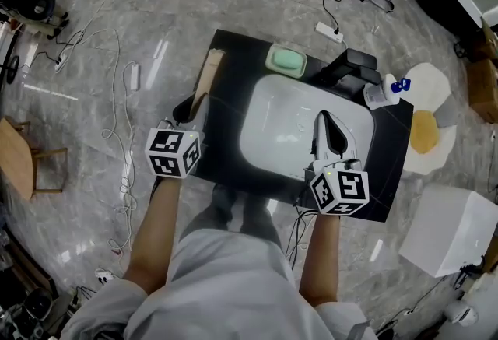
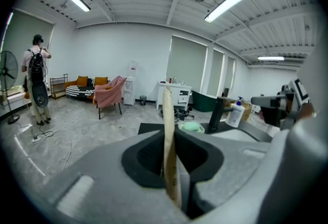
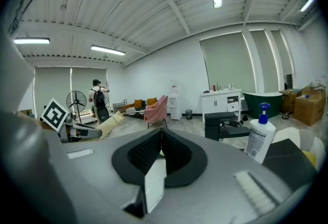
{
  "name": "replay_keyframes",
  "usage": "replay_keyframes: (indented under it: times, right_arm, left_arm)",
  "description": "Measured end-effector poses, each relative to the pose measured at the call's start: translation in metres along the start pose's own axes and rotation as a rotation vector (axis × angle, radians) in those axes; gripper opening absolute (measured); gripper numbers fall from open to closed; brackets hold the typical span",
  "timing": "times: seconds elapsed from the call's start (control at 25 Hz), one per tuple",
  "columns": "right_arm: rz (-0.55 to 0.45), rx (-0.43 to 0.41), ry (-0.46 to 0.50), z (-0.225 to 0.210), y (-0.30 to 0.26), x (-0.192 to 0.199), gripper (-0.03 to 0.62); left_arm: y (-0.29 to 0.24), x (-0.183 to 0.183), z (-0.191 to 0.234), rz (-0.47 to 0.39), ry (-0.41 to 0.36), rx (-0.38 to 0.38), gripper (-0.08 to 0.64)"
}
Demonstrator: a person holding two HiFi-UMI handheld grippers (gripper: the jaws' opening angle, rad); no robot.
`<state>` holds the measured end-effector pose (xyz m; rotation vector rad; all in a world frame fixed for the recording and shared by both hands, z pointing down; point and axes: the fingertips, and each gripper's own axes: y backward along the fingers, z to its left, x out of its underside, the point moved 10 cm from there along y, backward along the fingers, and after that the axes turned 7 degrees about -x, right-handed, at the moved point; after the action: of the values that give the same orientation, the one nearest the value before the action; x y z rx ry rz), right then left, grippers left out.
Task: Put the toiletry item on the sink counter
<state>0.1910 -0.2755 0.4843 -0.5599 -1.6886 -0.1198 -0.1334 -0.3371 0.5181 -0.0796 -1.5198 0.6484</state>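
Left gripper (image 2: 171,159): jaws shut on one long, flat, pale tan strip (image 2: 167,125), the toiletry item. In the left gripper view it stands edge-on, thin and cream-coloured, reaching well beyond the fingertips. In the head view the left gripper (image 1: 191,107) holds the strip (image 1: 210,70) to the left of the white oval sink basin (image 1: 276,124), its far end over the left rear edge of the black surface (image 1: 387,155). Whether it touches the surface cannot be told.

Right gripper (image 3: 160,152): jaws together, nothing between them. In the head view it (image 1: 324,119) hangs over the right half of the basin.

Count, taken from the basin:
- One green soap bar on a pale dish (image 1: 286,60), just behind the basin.
- One black faucet (image 1: 352,68), behind and to its right.
- One white pump bottle with a blue head (image 1: 383,92), right of the faucet.
- One basin, one surface, two grippers.
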Motion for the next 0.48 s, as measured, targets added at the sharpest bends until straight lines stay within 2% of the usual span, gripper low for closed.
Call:
replay_keyframes:
  times: [0.48]
  right_arm:
    - [0.001, 0.001, 0.0, -0.004, 0.003, 0.002, 0.003]
  left_arm:
    - [-0.028, 0.034, -0.002, 0.142, -0.01, 0.002, 0.051]
